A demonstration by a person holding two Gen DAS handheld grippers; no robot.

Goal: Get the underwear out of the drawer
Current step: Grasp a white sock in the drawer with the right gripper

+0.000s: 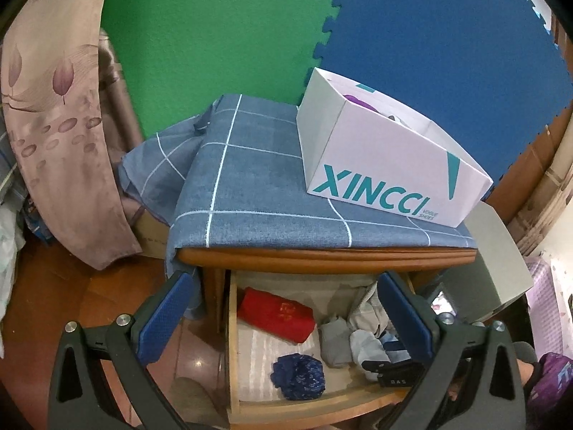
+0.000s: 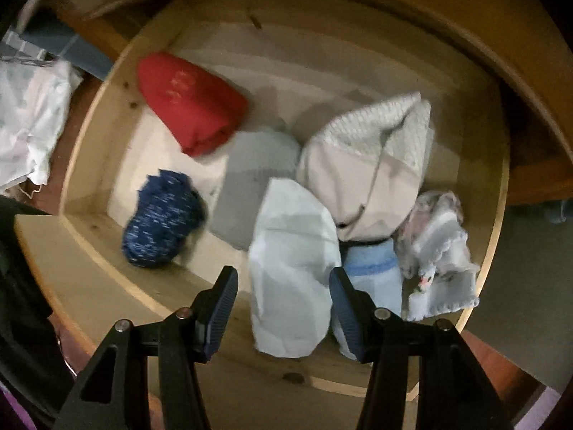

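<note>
The wooden drawer [image 1: 232,340] [image 2: 89,251] is pulled open. It holds folded underwear: a red piece [image 1: 275,314] [image 2: 189,104], a dark blue speckled bundle [image 1: 298,376] [image 2: 161,218], a grey piece [image 2: 250,186], a pale blue piece [image 2: 290,268], a cream knit piece [image 2: 372,165] and a light blue roll [image 2: 376,268]. My right gripper [image 2: 284,279] is open, jaws either side of the pale blue piece, just above it; it also shows in the left wrist view [image 1: 394,372]. My left gripper [image 1: 283,286] is open and empty, above the drawer front.
A white XINCCI shoe box [image 1: 386,165] sits on the blue checked cloth [image 1: 243,179] that covers the cabinet top. A pink curtain [image 1: 57,107] hangs at the left. A grey box [image 1: 497,268] stands right of the cabinet. Green and blue foam mats cover the wall.
</note>
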